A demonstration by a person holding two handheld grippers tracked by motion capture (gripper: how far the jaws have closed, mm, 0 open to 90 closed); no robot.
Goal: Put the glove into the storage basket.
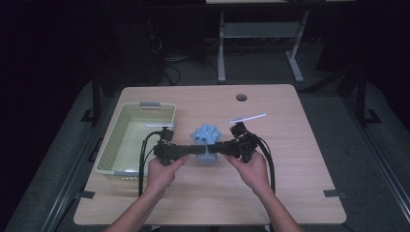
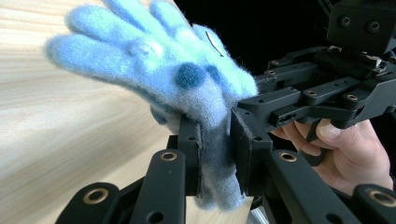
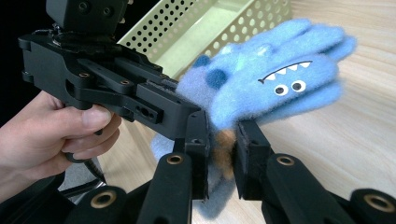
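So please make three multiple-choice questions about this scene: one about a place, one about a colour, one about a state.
1. Where is the basket?
A. on the table's left part
B. on the floor
C. at the table's right edge

2. What colour is the fluffy glove?
A. red
B. light blue
C. black

3. How do the left gripper and the right gripper stand?
A. both wide open, away from the glove
B. one lies inside the basket
C. both shut on the glove

Answers: 1 A, the high view shows it left of the hands; 2 B, both gripper views show blue fleece; 3 C, each gripper's pads squeeze the glove's fabric.
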